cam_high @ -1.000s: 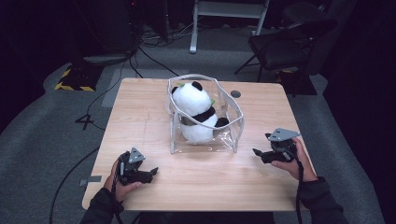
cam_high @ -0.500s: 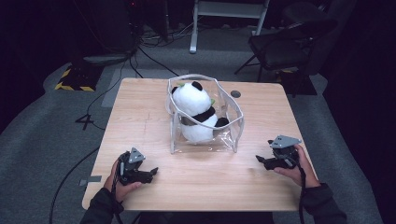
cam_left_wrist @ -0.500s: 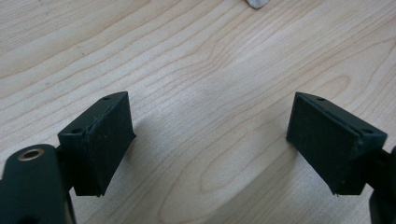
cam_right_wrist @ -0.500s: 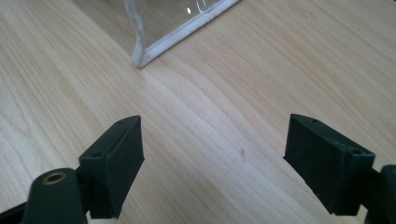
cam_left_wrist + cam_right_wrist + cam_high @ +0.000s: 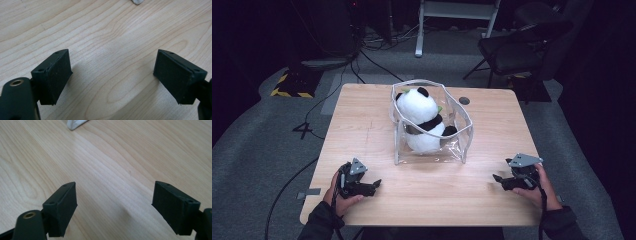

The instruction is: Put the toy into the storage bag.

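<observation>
Both my left tongs (image 5: 374, 184) and right tongs (image 5: 497, 178) rested spread and empty on the pale wooden surface (image 5: 362, 125), well apart from the black-and-white plush panda (image 5: 422, 117) sitting in the clear plastic bag (image 5: 464, 135); judged next: reach in.

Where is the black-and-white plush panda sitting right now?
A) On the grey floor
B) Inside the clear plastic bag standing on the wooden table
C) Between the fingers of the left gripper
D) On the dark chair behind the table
B: the high view shows the black-and-white plush panda enclosed by the walls of the clear plastic bag on the wooden table, apart from both grippers.
</observation>
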{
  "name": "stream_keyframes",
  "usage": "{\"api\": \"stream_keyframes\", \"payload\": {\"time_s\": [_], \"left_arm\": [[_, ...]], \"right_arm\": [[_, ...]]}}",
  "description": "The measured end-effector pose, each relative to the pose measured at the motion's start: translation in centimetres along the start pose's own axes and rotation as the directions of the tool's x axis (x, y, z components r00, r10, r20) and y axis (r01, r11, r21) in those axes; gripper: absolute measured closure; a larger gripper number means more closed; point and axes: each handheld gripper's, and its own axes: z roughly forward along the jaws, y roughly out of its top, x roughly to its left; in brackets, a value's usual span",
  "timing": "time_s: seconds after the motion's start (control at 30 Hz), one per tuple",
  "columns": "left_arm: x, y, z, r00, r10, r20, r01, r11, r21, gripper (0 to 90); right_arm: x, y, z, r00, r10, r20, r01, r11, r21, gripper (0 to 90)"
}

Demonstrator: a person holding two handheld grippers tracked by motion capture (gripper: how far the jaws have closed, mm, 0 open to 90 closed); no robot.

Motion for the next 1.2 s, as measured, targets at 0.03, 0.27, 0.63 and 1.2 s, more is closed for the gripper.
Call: {"api": "stream_keyframes", "payload": {"time_s": [0.03,0.27,0.63,1.2], "left_arm": [[0.0,0.0,0.0,1.0,0.0,0.0,0.0,1.0,0.0,14.7],[0.0,0.0,0.0,1.0,-0.002,0.0,0.002,1.0,0.0,14.7],[0.0,0.0,0.0,1.0,-0.001,0.001,0.001,1.0,0.0,14.7],[0.0,0.0,0.1,1.0,-0.007,-0.002,0.007,1.0,-0.002,14.6]], "right_arm": [[0.0,-0.3,-0.1,1.0,0.002,0.0,-0.002,1.0,0.0,20.1],[-0.2,-1.7,-0.5,0.9995,0.03,-0.014,-0.03,0.999,-0.014,19.3],[-0.3,-4.4,-1.0,0.992,0.118,-0.045,-0.12,0.992,-0.032,18.9],[-0.4,-6.1,-1.7,0.9789,0.198,-0.051,-0.201,0.978,-0.061,17.5]]}}
